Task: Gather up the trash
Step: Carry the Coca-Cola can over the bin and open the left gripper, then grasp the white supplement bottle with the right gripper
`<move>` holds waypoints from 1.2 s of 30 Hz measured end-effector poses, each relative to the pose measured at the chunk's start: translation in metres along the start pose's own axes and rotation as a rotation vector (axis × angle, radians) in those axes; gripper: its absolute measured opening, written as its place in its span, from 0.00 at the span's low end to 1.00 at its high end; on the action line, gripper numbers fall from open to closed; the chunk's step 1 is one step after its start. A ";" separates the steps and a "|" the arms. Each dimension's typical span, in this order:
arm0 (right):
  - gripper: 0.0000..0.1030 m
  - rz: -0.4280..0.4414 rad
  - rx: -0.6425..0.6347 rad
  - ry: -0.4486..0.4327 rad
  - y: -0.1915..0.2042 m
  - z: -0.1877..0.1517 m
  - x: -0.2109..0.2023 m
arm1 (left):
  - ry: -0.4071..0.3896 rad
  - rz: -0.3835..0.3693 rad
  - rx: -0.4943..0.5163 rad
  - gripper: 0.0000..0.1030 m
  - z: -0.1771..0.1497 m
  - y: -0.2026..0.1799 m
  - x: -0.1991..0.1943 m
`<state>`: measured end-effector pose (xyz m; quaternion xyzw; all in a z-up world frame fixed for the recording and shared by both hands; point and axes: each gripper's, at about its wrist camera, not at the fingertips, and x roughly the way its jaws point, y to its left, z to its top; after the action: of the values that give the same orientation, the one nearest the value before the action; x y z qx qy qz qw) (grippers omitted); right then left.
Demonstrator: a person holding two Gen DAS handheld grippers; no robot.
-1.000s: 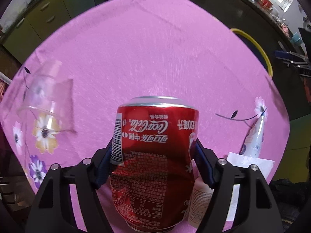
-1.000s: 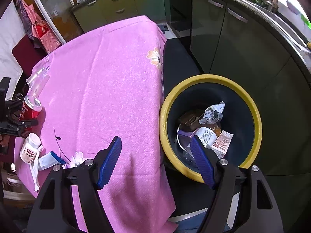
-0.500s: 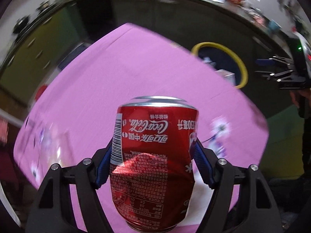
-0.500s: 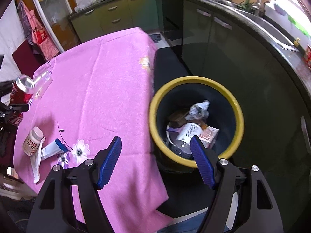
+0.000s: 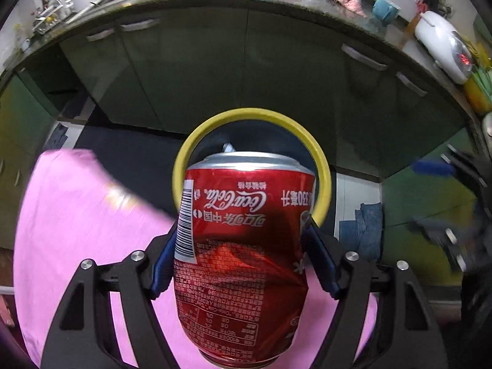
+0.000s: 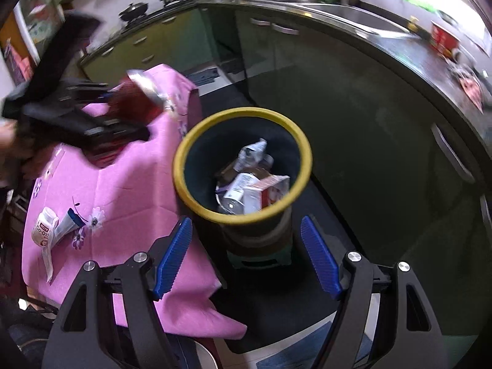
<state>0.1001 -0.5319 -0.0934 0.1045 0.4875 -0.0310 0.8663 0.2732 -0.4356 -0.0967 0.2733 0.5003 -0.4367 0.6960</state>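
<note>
**Carrying a dented can near the bin**

Gripping a red Coca-Cola can [image 5: 244,255], the left gripper [image 5: 244,258] has both blue pads pressed on the can's sides; the can wall is creased and dented between them. The can is held in the air above the pink tablecloth [image 5: 77,230], silver top pointing toward the yellow-rimmed bin [image 5: 184,150], which shows directly behind the can in the left wrist view.

The right gripper [image 6: 247,255] hangs with its jaws spread wide and nothing between them, just on the near side of the bin [image 6: 303,144]. The bin stands beside the table edge and already holds crumpled wrappers, a carton and a white container.

Left of the bin, on the cloth: a white pill bottle [image 6: 43,226], with a white-and-blue tube [image 6: 69,221] touching it.
</note>
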 end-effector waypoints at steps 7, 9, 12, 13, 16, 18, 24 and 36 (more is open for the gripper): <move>0.71 0.010 0.067 0.020 -0.028 -0.020 0.005 | 0.068 0.052 -0.064 0.73 0.045 0.010 0.079; 0.71 0.017 0.080 0.025 -0.032 -0.024 0.008 | 0.068 0.052 -0.090 0.77 0.048 0.016 0.089; 0.71 0.021 0.088 0.035 -0.035 -0.026 0.011 | 0.063 0.025 -0.121 0.78 0.048 0.021 0.085; 0.71 0.023 0.089 0.037 -0.035 -0.027 0.012 | 0.057 0.016 -0.126 0.78 0.045 0.021 0.080; 0.71 0.034 0.080 0.036 -0.029 -0.026 0.013 | 0.004 -0.008 -0.120 0.78 0.036 0.019 0.047; 0.71 0.042 0.069 0.036 -0.025 -0.024 0.014 | -0.055 -0.022 -0.118 0.79 0.022 0.016 0.012; 0.71 0.082 0.002 0.044 0.005 -0.021 0.017 | -0.223 -0.019 -0.150 0.83 -0.047 0.019 -0.091; 0.72 0.252 -0.371 0.124 0.156 -0.014 0.042 | -0.382 0.199 -0.364 0.86 -0.238 0.057 -0.214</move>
<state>0.1341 -0.3751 -0.1126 0.0052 0.5203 0.1743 0.8360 0.1892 -0.1430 0.0165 0.1041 0.4008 -0.3127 0.8548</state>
